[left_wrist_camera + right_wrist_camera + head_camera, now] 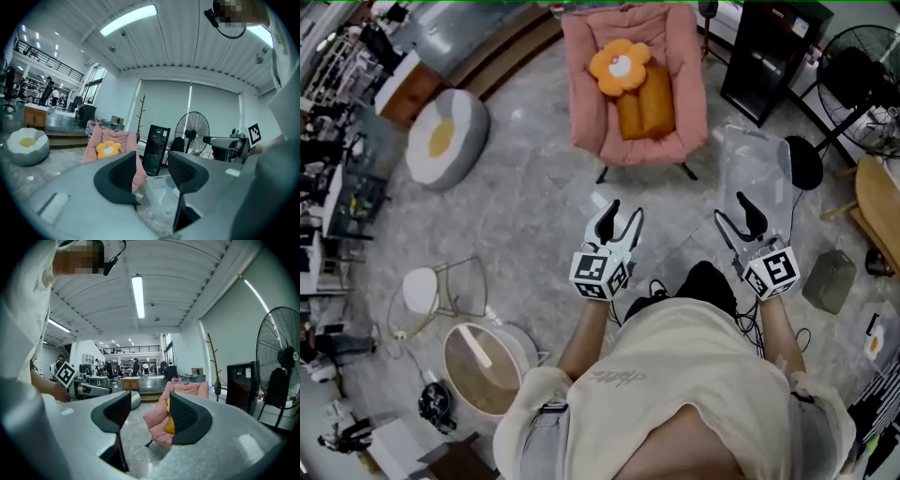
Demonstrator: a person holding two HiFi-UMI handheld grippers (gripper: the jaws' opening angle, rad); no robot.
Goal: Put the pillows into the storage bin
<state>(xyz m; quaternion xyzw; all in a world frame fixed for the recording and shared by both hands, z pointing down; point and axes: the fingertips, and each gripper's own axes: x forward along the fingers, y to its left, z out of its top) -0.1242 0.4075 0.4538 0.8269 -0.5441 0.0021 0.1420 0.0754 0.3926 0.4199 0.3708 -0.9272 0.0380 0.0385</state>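
Note:
An orange flower-shaped pillow (620,66) and an orange block pillow (643,108) lie on a pink folding chair (591,103) ahead of me. A clear plastic storage bin (755,173) stands on the floor to the chair's right. My left gripper (625,210) and right gripper (730,208) hover level in front of my body, short of the chair, both open and empty. In the left gripper view the left gripper (152,171) frames the bin (161,197), with the flower pillow (108,149) off to the left. The right gripper (150,411) frames the chair (157,420).
A fried-egg pouf (445,139) sits far left. A black cabinet (773,56) and a standing fan (862,66) are behind the bin. A wire stool (441,291) and a round tub (483,366) stand at lower left, a grey box (830,279) at right.

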